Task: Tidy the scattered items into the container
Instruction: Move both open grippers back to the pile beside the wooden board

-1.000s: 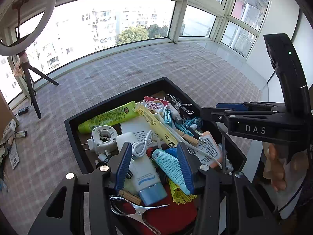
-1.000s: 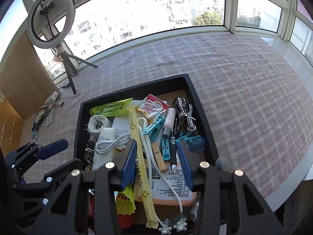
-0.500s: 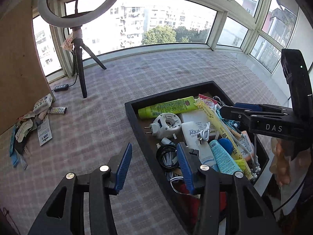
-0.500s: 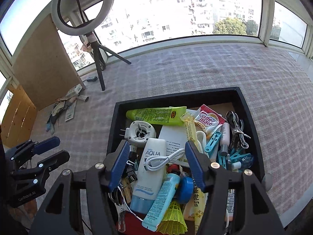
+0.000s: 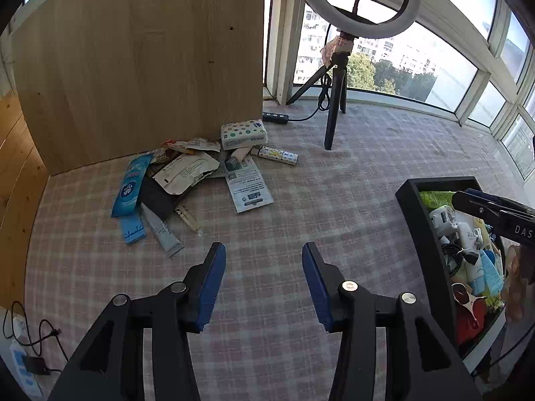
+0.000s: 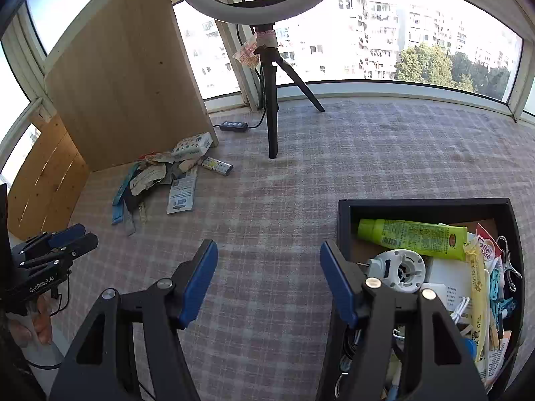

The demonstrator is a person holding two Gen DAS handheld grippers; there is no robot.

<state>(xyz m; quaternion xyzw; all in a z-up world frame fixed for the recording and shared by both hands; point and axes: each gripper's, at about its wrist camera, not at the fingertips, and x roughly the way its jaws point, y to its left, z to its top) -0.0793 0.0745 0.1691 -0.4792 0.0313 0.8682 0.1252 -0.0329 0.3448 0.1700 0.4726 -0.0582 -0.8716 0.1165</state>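
The remaining packets (image 5: 187,180) lie heaped against the wooden board (image 5: 140,60), well apart from the black tray (image 6: 344,230). Both the left gripper (image 5: 260,280) and right gripper (image 6: 267,274) face the heap, jaws apart and empty, the right's having just widened, likely ready to fetch more.

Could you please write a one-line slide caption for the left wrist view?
Open, empty left gripper faces scattered packets beside a wooden panel, with the filled black container at right.
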